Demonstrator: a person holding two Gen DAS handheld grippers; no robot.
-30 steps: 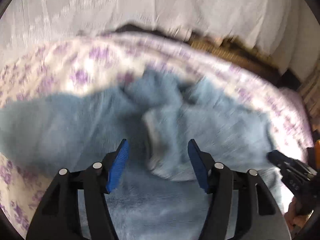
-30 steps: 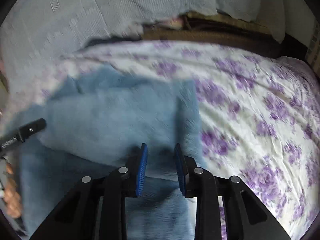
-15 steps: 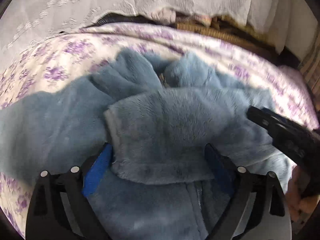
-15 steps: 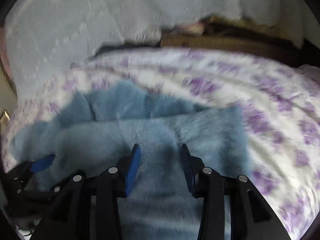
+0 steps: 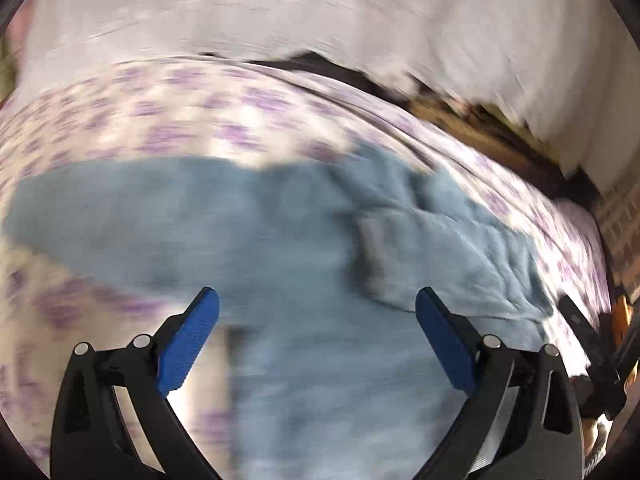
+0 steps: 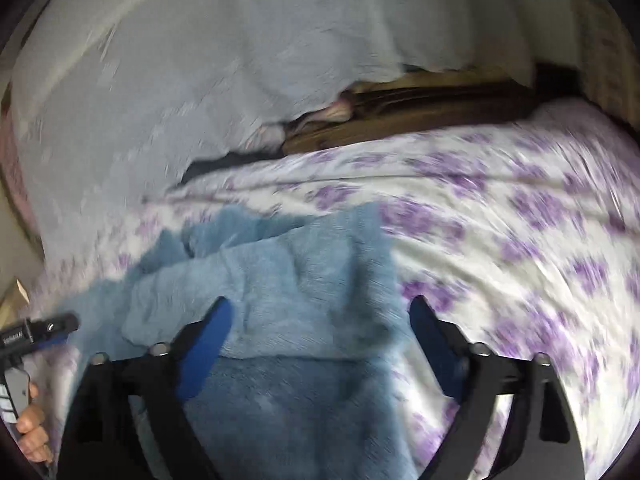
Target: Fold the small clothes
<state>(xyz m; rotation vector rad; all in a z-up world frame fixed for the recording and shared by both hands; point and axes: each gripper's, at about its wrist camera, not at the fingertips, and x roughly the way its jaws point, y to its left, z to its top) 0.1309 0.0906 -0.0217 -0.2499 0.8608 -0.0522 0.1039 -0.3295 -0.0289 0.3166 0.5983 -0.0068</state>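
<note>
On the flowered bed point(image 6: 520, 208), the blue fleece garment point(image 5: 304, 240) lies seemingly part-folded; left claw point(image 5: 316, 332) and right claw point(image 6: 320, 332) have just been opening, jaws wide, gripping nothing.

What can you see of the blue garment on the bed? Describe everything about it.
The blue garment looks like soft, fuzzy fleece, pale dusty blue all over. It lies spread on the flowered bedcover, partly folded: one sleeve, with a paler cuff, is laid across the body, and rumpled folds bunch at the far end. The other side stretches out flat. Both views are blurred. Neither tool grips it; both stand open just above it.
</note>
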